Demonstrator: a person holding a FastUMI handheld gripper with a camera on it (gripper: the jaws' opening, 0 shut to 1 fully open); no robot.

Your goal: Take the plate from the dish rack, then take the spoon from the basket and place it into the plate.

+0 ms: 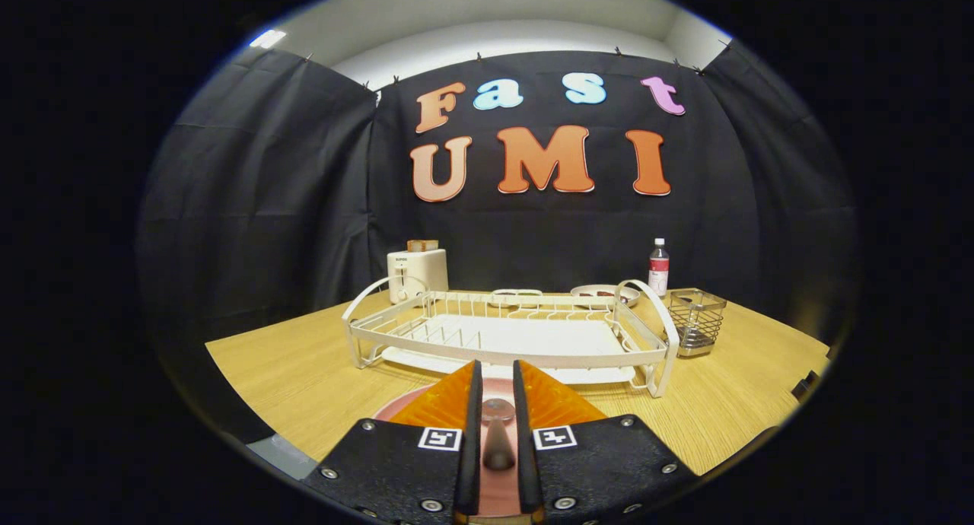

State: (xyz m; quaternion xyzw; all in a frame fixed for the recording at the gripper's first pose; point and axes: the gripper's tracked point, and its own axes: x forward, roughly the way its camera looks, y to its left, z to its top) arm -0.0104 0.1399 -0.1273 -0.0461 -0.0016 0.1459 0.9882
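My gripper [497,374] is shut on a metal spoon [498,412], which sits upright in the narrow gap between the fingers with its round bowl pointing away from me. Directly under the fingers a pink plate [399,410] lies on the wooden table, just in front of the white wire dish rack [508,335]. The fingers hide most of the plate. No dishes stand in the rack. A small wire basket [697,319] stands to the right of the rack's far end.
Behind the rack's left end a white toaster [417,272] holds a slice of bread. A water bottle [659,266] and a shallow dish [601,291] are behind the rack's right end. Bare wooden table [289,365] lies on both sides of the fingers.
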